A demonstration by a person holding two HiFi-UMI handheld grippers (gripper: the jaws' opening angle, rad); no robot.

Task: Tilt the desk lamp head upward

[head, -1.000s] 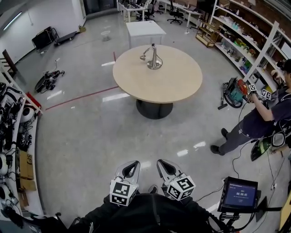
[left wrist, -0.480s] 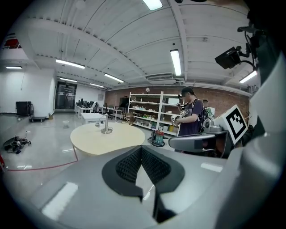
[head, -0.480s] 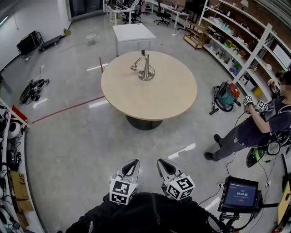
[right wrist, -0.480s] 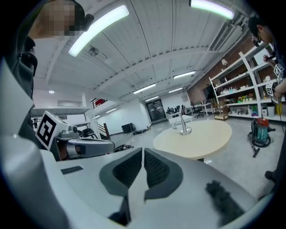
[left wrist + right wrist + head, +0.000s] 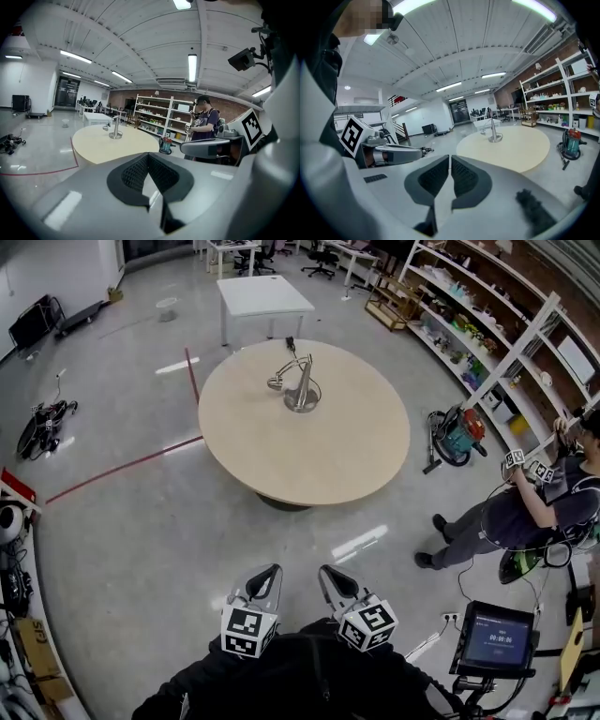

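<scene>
Your left gripper [image 5: 266, 575] and right gripper [image 5: 331, 575] are side by side at the lower edge of the head view. Both are over the glossy grey floor [image 5: 141, 521], well apart from the round beige wooden table [image 5: 309, 451]. The left gripper's jaws are pressed together with nothing between them. The right gripper's jaws are drawn in to a thin slit, also empty. The silver metal desk lamp [image 5: 301, 386] stands near the table's far edge, its head drooping to the left.
</scene>
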